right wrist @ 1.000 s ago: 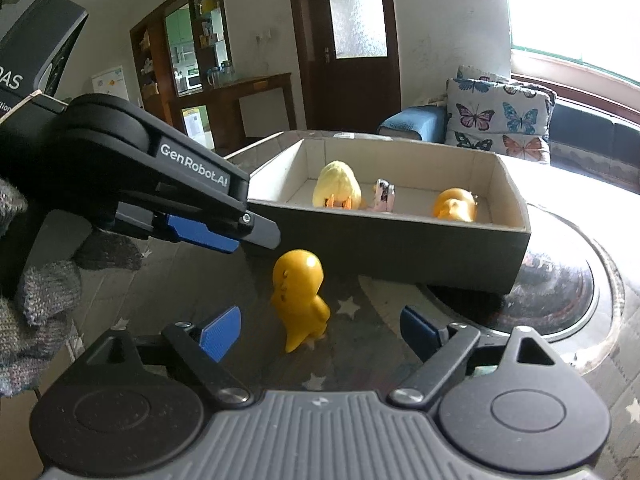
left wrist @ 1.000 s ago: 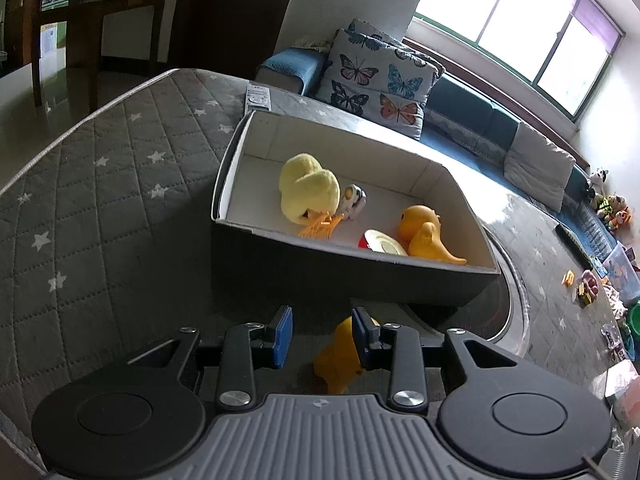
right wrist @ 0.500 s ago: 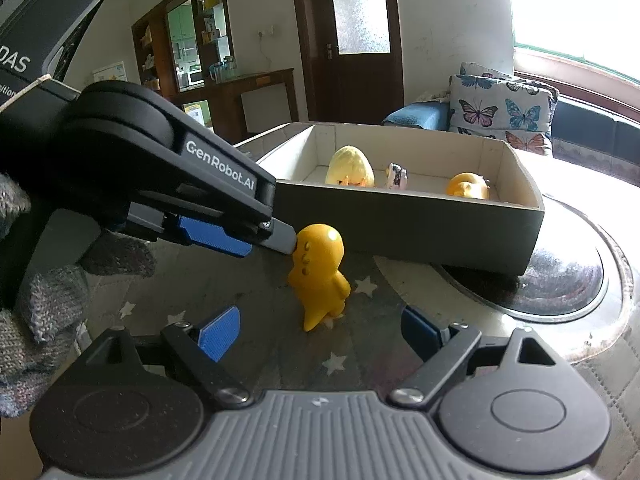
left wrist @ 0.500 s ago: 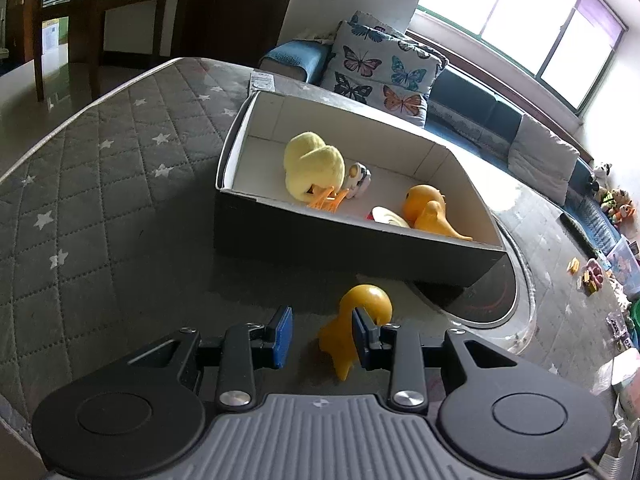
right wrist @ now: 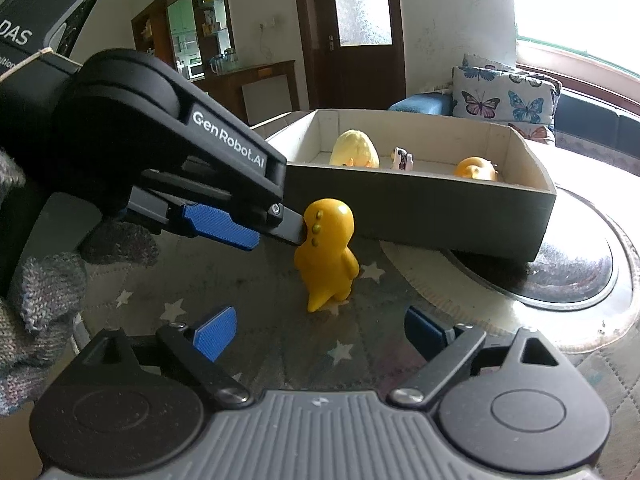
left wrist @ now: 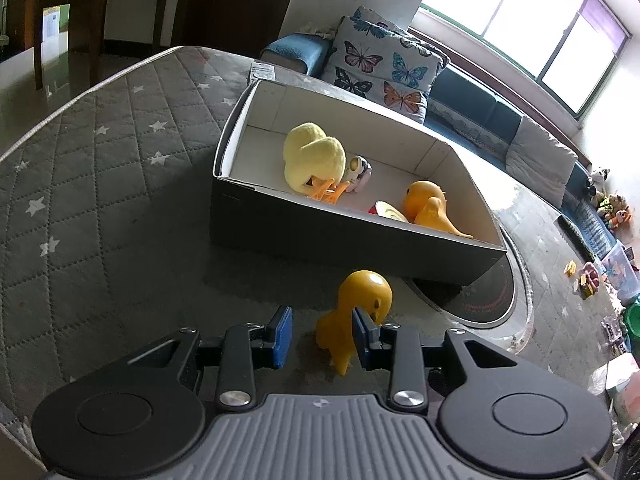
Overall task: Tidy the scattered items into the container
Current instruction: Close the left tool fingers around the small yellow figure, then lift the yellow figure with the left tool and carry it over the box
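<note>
Grey star-quilted bench (left wrist: pixel 100 208): small orange plastic figurine (left wrist: pixel 356 316) stands between spread left tongs (left wrist: pixel 322 334), touching one pad; right tongs (right wrist: pixel 316 330) spread, well apart.

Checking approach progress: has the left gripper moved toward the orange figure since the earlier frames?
Yes. The left gripper advanced toward the box, now touching the orange figure.

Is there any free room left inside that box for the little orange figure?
Yes. The box floor is bare at its far left end, behind the yellow plush chick. The right end is crowded: an orange duck toy and a small dish lie together there. The orange figure stands outside.
</note>
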{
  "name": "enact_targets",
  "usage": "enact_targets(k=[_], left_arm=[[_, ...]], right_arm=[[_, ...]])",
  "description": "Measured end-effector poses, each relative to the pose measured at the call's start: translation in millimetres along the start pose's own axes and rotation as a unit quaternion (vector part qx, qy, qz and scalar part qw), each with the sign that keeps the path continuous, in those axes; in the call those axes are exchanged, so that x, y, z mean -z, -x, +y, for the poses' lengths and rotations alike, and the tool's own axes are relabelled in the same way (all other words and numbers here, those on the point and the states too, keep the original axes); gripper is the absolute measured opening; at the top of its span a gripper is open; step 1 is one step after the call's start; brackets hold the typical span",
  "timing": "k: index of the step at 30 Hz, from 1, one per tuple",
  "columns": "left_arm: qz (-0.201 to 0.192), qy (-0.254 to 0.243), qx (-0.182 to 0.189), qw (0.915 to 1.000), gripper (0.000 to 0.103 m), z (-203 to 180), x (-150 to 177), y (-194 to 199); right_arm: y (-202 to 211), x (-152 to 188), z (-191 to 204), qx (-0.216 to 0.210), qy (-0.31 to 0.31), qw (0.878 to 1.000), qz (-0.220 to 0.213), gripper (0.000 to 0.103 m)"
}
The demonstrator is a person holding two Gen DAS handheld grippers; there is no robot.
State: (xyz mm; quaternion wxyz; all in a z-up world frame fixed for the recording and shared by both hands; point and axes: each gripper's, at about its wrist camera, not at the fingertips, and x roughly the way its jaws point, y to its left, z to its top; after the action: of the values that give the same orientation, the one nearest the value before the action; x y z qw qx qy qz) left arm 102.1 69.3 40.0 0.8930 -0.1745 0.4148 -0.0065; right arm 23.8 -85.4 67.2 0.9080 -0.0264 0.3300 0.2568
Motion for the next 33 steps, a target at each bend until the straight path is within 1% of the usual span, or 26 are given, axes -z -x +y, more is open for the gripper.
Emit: enact_targets(k=[10,14,20,22,23,27,28,33], left_arm=[[-0.011,0.0,0.017,0.9998,0.036,-3,-8,5],[-0.013,-0.006,0.027,0.9995,0.036,-9,-10,6],[-0.007,-0.018,0.03,0.9994,0.036,-17,-14,-1],[-0.005,-0.021,0.028,0.9994,0.036,-19,-15,-3],[-0.005,-0.023,0.027,0.9994,0.037,-19,-15,-4],[-0.002,-0.026,0.026,0.9993,0.037,-21,-17,-9],[0.0,-0.028,0.025,0.9993,0.037,-21,-17,-10],[0.009,-0.031,0.023,0.9992,0.037,-22,-16,-19]], right_arm=[[-10,-1,-1,0.001,0.0,1.0,0.002,0.093],[-14,-4,-1,0.0,0.003,1.0,0.004,0.09],[-21,-10,0,-0.001,-0.001,1.0,0.003,0.084],[-24,-12,-2,-0.002,-0.005,1.0,0.004,0.078],[-26,-13,-2,-0.003,-0.007,1.0,0.004,0.078],[-32,-15,-3,-0.007,-0.012,1.0,0.004,0.071],[-33,-15,-3,-0.008,-0.014,1.0,0.004,0.068],[-40,-17,-4,-0.009,-0.019,1.0,0.006,0.064]])
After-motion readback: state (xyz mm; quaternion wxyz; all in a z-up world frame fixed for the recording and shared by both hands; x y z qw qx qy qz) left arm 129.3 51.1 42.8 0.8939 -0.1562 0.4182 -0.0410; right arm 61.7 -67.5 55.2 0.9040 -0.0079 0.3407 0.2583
